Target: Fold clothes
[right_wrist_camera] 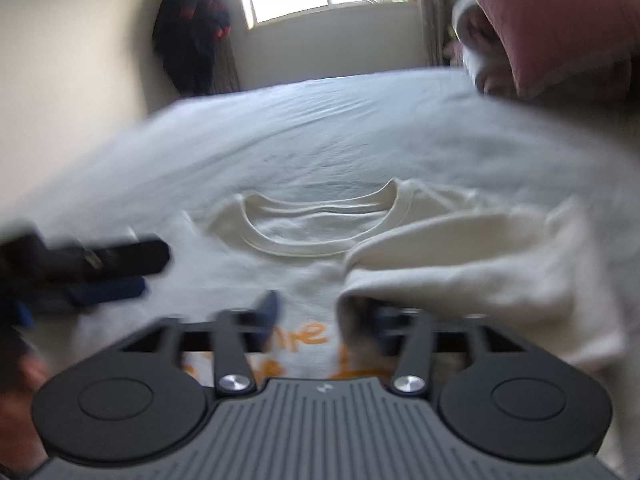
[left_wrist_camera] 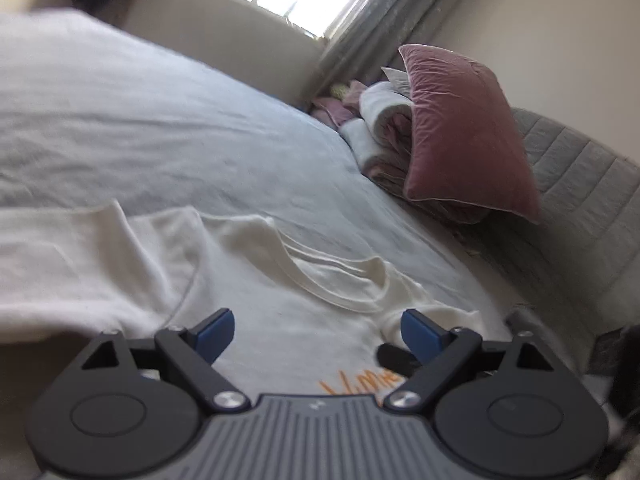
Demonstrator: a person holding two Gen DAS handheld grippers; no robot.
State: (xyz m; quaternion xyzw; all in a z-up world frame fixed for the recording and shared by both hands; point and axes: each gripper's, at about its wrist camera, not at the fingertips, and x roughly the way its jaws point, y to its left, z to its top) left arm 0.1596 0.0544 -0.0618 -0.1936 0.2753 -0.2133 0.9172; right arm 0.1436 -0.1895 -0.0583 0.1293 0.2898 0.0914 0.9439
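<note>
A cream T-shirt (left_wrist_camera: 280, 300) with orange lettering lies face up on the bed, its collar (left_wrist_camera: 340, 284) towards the far side. My left gripper (left_wrist_camera: 318, 330) hovers open just over the chest, with nothing between its blue pads (left_wrist_camera: 216, 328). The blurred right wrist view shows the same T-shirt (right_wrist_camera: 312, 232), with one side and its sleeve (right_wrist_camera: 460, 264) folded over the chest. My right gripper (right_wrist_camera: 326, 312) stands open at the lettering. The folded edge drapes over its right finger and hides the pad. The left gripper (right_wrist_camera: 148, 274) shows at that view's left edge, low over the shirt.
A pale blue sheet (left_wrist_camera: 160, 120) covers the bed beyond the shirt. At the head end a pink pillow (left_wrist_camera: 460, 140) leans on folded blankets (left_wrist_camera: 384, 128) against a grey quilted headboard (left_wrist_camera: 580, 168). Dark clothes (right_wrist_camera: 192, 28) hang beside the window at the far wall.
</note>
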